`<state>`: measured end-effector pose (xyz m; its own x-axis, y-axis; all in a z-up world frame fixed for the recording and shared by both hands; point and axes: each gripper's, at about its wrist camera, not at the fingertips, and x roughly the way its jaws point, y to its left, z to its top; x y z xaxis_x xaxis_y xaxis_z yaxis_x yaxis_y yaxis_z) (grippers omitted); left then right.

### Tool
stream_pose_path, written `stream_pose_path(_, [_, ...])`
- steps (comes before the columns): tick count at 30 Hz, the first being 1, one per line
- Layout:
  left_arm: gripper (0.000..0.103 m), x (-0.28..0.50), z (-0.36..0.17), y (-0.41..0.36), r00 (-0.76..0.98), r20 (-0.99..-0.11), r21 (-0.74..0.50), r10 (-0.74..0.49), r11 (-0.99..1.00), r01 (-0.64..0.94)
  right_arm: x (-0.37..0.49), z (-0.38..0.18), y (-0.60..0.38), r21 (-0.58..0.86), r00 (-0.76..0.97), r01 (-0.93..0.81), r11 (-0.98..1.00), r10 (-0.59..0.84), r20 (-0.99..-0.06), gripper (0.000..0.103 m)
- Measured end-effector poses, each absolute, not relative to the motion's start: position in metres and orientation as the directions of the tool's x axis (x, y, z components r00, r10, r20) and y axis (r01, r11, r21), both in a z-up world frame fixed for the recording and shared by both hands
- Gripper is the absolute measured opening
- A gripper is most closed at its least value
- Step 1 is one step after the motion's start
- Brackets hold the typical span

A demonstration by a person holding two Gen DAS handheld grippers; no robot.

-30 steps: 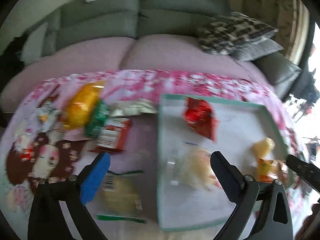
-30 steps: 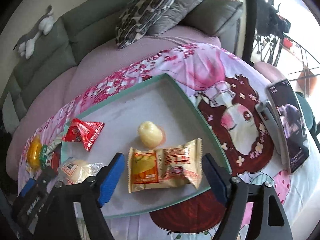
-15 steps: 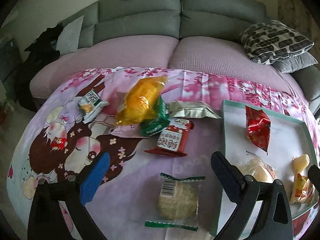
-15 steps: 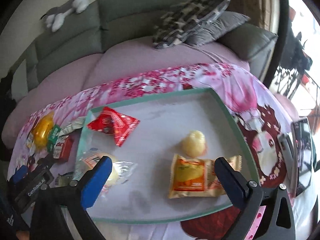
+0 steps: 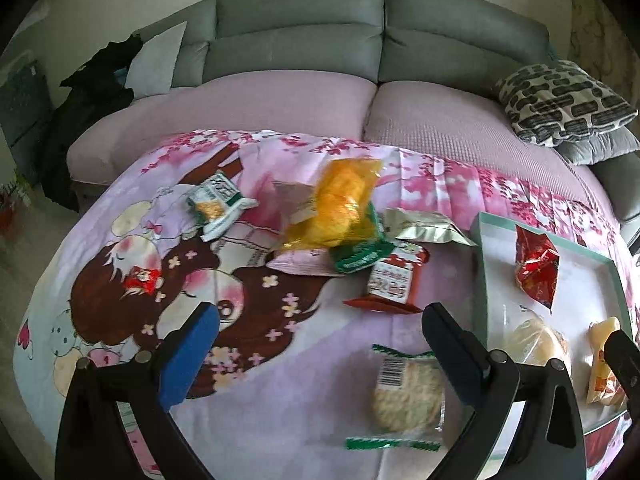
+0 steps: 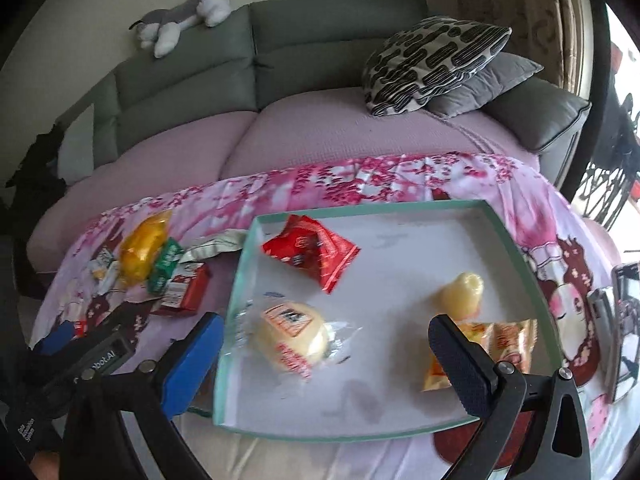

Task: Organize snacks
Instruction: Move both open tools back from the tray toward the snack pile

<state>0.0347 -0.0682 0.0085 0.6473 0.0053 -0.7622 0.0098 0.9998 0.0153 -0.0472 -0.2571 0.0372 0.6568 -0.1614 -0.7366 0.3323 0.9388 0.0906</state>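
Observation:
A green-rimmed white tray point(image 6: 520, 248) lies on the pink cartoon cloth. It holds a red packet point(image 6: 316, 258), a wrapped bun point(image 6: 292, 332), a yellow jelly point(image 6: 460, 294) and an orange packet point(image 6: 500, 344). My right gripper point(image 6: 326, 324) hangs wide open and empty above the bun. My left gripper point(image 5: 320, 320) is open and empty over the cloth, left of the tray point(image 5: 480, 264). A round rice cracker point(image 5: 406, 396) in a clear wrapper lies by its right finger. Farther off lie a yellow bag point(image 5: 344, 204), a green packet point(image 5: 360, 252) and a red-white packet point(image 5: 394, 280).
A silver packet point(image 5: 424, 230), a white-green packet point(image 5: 218, 204) and a small red sweet point(image 5: 142, 280) also lie on the cloth. A phone point(image 6: 624, 320) stands at the right edge. Behind are a grey sofa point(image 5: 300, 40), patterned cushions point(image 6: 432, 60) and a plush toy point(image 6: 184, 16).
Both grippers have shifted left. The left one left the tray and now sits over the cloth near the rice cracker. The right one widened and moved from the orange packet to the bun.

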Motion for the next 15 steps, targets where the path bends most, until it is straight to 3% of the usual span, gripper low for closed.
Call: stream_pose_path(15, [0.101,0.02,0.014,-0.016,0.633,-0.774,0.013,0.029,0.999,-0.03,-0.05,0.02,-0.198,0.098,0.639,0.194,0.976,-0.05,-0.768,0.103])
